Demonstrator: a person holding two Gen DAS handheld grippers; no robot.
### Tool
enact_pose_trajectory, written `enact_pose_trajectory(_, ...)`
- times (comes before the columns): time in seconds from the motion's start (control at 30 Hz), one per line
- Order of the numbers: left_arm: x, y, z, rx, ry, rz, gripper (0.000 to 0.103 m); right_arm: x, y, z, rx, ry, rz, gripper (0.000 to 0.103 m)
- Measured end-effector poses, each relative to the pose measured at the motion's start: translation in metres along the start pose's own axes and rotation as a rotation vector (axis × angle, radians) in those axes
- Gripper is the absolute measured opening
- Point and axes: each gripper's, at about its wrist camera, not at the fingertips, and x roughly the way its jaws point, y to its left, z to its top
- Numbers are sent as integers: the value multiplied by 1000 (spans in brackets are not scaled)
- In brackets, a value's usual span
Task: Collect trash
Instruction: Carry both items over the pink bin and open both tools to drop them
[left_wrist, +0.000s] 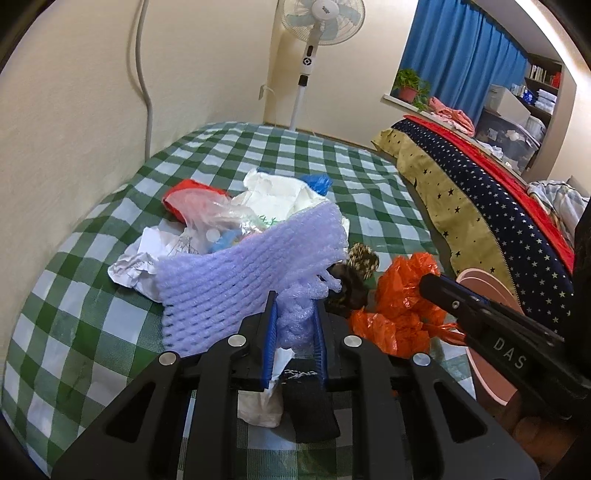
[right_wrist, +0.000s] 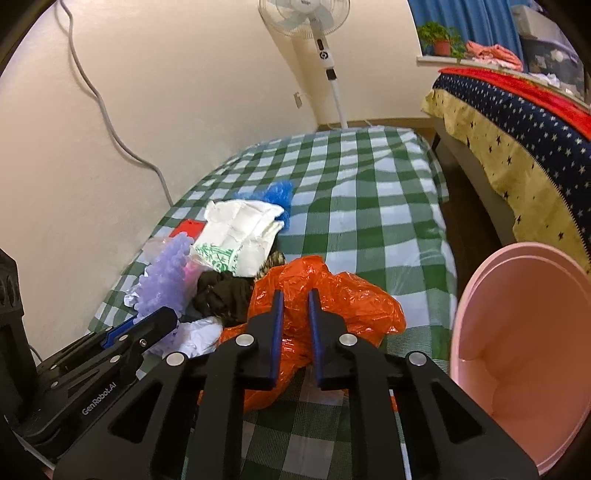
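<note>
A heap of trash lies on the green checked cloth (left_wrist: 92, 314). My left gripper (left_wrist: 293, 304) is shut on the purple foam net (left_wrist: 243, 273), which hangs a little above the heap; it also shows in the right wrist view (right_wrist: 166, 277). My right gripper (right_wrist: 295, 295) is shut on the orange plastic bag (right_wrist: 343, 299), which also shows in the left wrist view (left_wrist: 402, 295). Crumpled white paper (left_wrist: 136, 262), a clear bag (left_wrist: 207, 210), a red wrapper (left_wrist: 181, 192), a white printed bag (right_wrist: 240, 232), a blue bag (right_wrist: 277, 192) and dark scraps (right_wrist: 221, 291) sit in the heap.
A pink bin (right_wrist: 517, 350) stands at the table's right edge, open side toward me. A bed with a starred cover (right_wrist: 517, 122) lies to the right. A white fan (left_wrist: 317, 37) stands by the far wall. A grey cable (right_wrist: 92, 92) runs down the wall.
</note>
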Motion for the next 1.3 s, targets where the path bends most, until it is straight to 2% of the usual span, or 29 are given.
enact_pose_trajectory(0.37, -46, -11, 2, 43, -98, -18, 16, -60, -2, 0, -29, -105, -74, 13)
enact_pose_trajectory(0.6, -74, -28, -3, 83, -153, -54, 16, -105, -13, -6, -13, -170, -130, 13)
enact_pose_trajectory(1.0, -95, -72, -11, 142, -188, -178, 16, -166, -53, -10, 68, -246, -265, 13)
enact_pose_trajectory(1.3, -82, -105, -7, 178, -176, -281, 16, -188, -85, -13, 142, -286, -377, 13)
